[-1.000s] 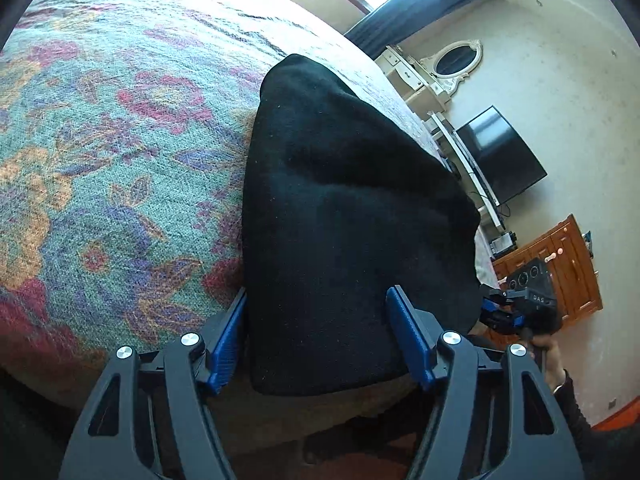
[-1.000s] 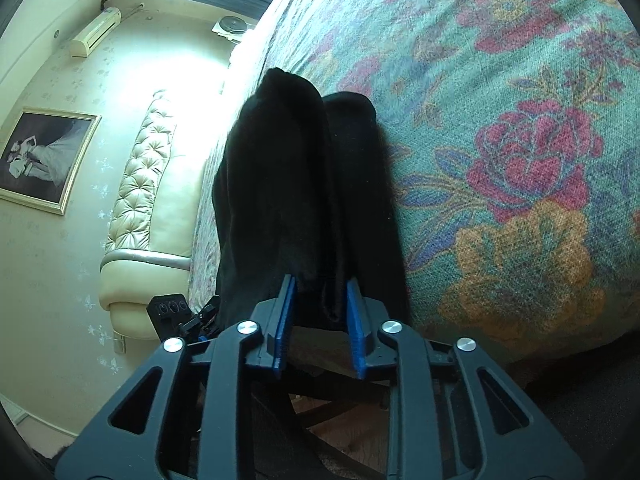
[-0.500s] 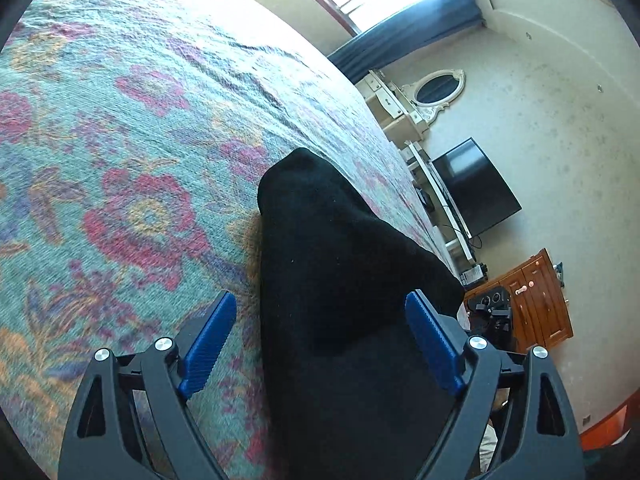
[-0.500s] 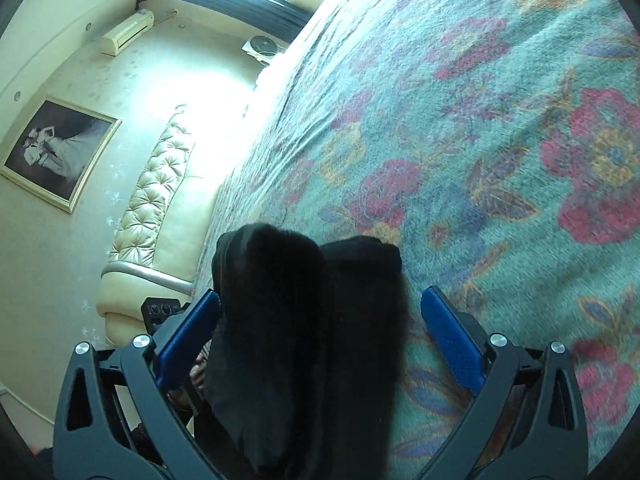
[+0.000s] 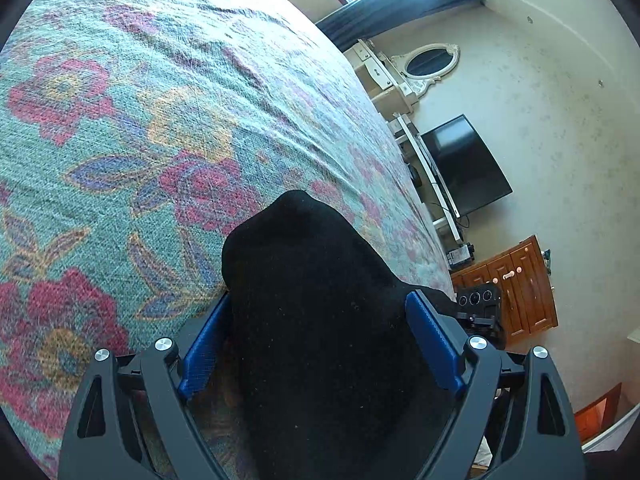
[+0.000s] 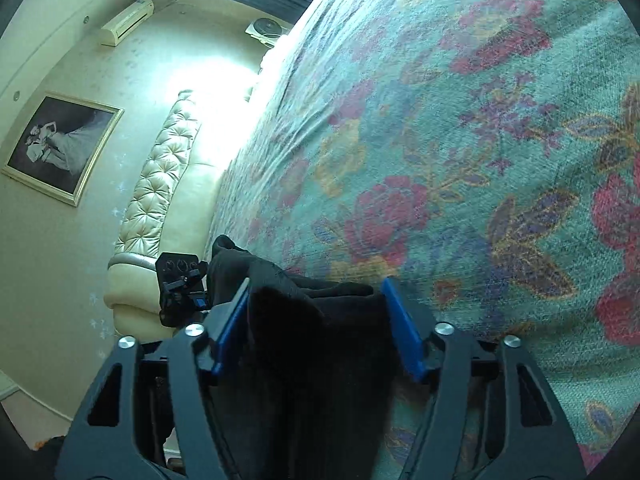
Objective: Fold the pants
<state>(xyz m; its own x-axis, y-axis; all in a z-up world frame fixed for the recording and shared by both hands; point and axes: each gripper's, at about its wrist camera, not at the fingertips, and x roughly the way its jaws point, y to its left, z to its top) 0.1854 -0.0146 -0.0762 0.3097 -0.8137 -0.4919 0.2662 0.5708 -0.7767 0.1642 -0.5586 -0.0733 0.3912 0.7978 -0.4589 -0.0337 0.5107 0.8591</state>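
Note:
The black pants (image 5: 320,320) lie folded on the floral bedspread (image 5: 160,140) near the bed's edge. My left gripper (image 5: 320,312) stands open, with its blue fingers either side of the pants' end. In the right wrist view, the pants (image 6: 312,328) bunch up between the blue fingers of my right gripper (image 6: 316,292), which is open around the other end. The jaws are narrower than half a second ago. Each gripper shows small in the other's view: the right one (image 5: 480,304) and the left one (image 6: 180,280).
The bedspread (image 6: 480,140) stretches far ahead of both grippers. Beyond the bed are a TV (image 5: 464,168), a wooden cabinet (image 5: 516,288), a mirror (image 5: 428,62), and a tufted cream headboard (image 6: 160,180).
A second ago the right gripper was shut on the pants; it opened wide. Both grippers moved forward over the bed, and both jaws have since narrowed around the pants' ends.

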